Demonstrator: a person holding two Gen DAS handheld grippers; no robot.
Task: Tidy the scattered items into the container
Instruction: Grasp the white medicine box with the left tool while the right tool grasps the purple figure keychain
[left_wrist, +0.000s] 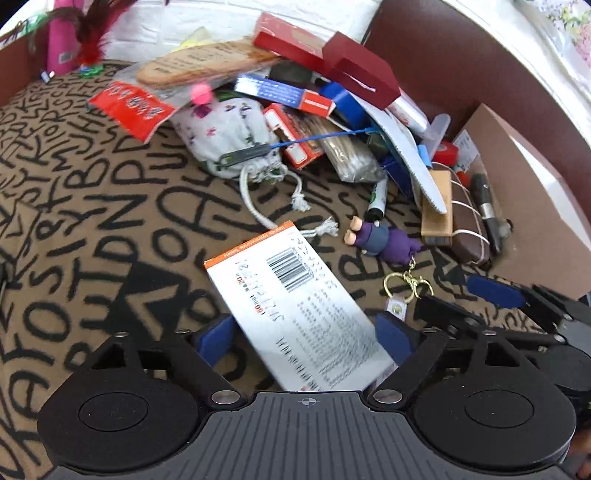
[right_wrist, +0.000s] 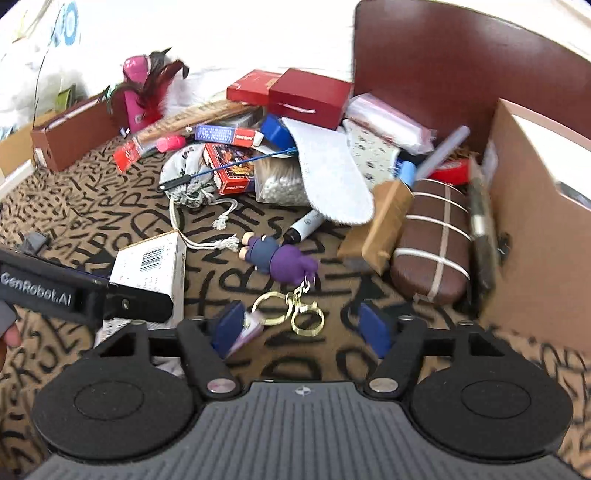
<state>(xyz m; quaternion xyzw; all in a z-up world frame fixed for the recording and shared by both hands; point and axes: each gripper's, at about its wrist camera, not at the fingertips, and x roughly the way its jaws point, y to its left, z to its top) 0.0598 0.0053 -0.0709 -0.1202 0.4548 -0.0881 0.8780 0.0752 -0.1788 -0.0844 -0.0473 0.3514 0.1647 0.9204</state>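
Grip comes first: the left gripper (left_wrist: 306, 336) has its jaws around the white box (left_wrist: 295, 299), which sits skewed between the blue pads, one edge against the right pad and a gap showing at the left one, so I judge the hold loose or only closing. Squaring the box and closing firmly before any lift would be wise, since a tilted carton can twist out.

The right gripper (right_wrist: 301, 328) stands wide open and holds nothing, low over the gold rings (right_wrist: 291, 310) of the purple keychain figure (right_wrist: 279, 256). To take it well, the pads should close on the body or the ring cluster, not the thin chain.

The tan box (right_wrist: 535, 218), probably the container, stands just right of the keychain; what is inside it cannot be seen. Leaning against its near wall are a dark pen (right_wrist: 482, 229) and a brown case (right_wrist: 432, 243). Behind the keychain lies a heap: drawstring pouch (right_wrist: 188, 173), card deck (right_wrist: 232, 168), insole (right_wrist: 332, 177), marker (right_wrist: 303, 227), red boxes (right_wrist: 295, 92).
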